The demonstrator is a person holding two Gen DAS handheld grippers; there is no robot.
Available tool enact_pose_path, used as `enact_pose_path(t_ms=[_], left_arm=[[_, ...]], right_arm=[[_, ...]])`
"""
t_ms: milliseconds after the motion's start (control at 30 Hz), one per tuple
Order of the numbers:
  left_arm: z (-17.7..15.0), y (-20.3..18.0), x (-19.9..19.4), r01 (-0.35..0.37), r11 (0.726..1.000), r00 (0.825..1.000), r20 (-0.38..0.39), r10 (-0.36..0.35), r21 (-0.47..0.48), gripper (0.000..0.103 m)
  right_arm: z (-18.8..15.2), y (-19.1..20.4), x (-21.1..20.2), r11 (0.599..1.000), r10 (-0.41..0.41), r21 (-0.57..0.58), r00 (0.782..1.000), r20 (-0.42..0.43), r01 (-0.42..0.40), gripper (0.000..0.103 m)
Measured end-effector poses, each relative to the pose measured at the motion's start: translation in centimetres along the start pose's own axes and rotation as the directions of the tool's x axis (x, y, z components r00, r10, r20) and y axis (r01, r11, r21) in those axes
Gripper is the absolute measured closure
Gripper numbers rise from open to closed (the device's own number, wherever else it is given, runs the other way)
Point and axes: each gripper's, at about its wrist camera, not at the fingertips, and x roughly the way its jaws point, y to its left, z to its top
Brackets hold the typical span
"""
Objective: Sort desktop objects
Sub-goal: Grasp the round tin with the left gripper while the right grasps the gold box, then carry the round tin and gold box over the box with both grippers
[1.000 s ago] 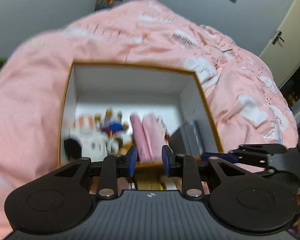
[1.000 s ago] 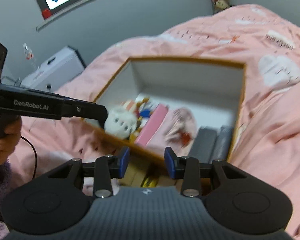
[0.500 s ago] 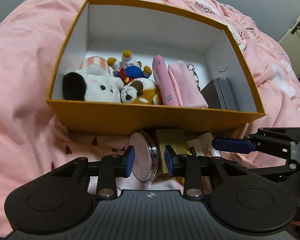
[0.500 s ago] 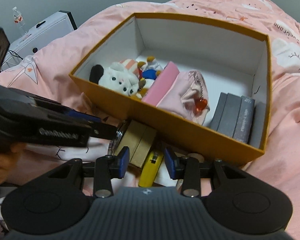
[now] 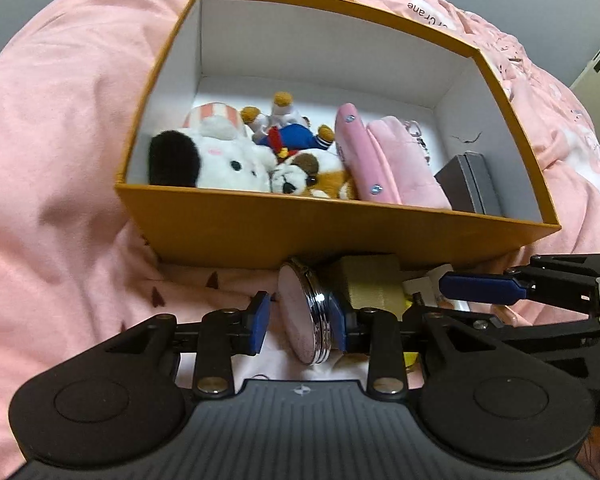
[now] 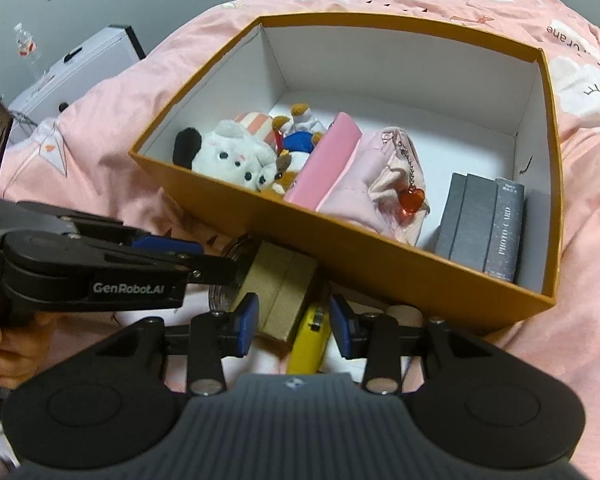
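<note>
Both of your grippers have come down from above the orange box (image 5: 332, 232) to the clutter at its near wall, so the box now fills the upper part of each view rather than sitting ahead of the jaws. Your left gripper (image 5: 300, 322) has its jaws spread, with the round compact mirror (image 5: 304, 320) standing on edge between them; its metal rim lies against the right pad while the left pad stands clear of it. Your right gripper (image 6: 294, 320) has jaws that are opening, with the yellow utility knife (image 6: 310, 340) lying between them and the cardboard box (image 6: 282, 292) just ahead of the left pad; neither pad presses on either. Beyond both sets of jaws, inside the orange box, sit the plush toys (image 5: 236, 160), the pink pouches (image 6: 340, 176) and the grey card boxes (image 6: 484, 224). Everything rests on the pink bed quilt (image 5: 60, 140).
</note>
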Motion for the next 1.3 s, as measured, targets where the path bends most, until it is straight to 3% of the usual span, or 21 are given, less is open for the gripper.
enact_pose_path(t_ms=[100, 300, 567, 867, 1033, 1300], left_arm=[[0.0, 0.3, 0.0, -0.005, 1.0, 1.0, 0.0, 0.005, -0.006, 0.066], [0.1, 1.6, 0.1, 0.025, 0.998, 1.0, -0.01, -0.026, -0.053, 0.073], [-0.6, 3.2, 1.6, 0.073, 0.987, 0.996, -0.032, -0.079, -0.14, 0.081], [-0.6, 4.0, 1.8, 0.08, 0.979, 0.996, -0.033, -0.088, -0.187, 0.082], [-0.6, 3.9, 1.7, 0.083, 0.979, 0.996, -0.027, -0.089, -0.184, 0.083], [-0.3, 3.5, 0.6, 0.095, 0.982, 0.995, -0.016, -0.099, -0.165, 0.087]], right_arm=[[0.4, 0.1, 0.6, 0.999, 0.02, 0.041, 1.0, -0.003, -0.019, 0.051], [1.0, 0.1, 2.2, 0.994, 0.025, 0.103, 0.999, -0.021, -0.022, 0.051], [1.4, 0.7, 3.3, 0.998, -0.002, 0.058, 1.0, -0.029, 0.003, 0.045], [2.2, 1.5, 4.6, 0.999, -0.038, 0.034, 0.996, -0.08, 0.04, 0.05], [2.1, 0.5, 5.4, 0.992, -0.004, 0.121, 0.994, -0.112, 0.017, 0.051], [1.6, -0.2, 3.0, 0.983, 0.045, 0.183, 0.997, -0.057, -0.034, 0.052]])
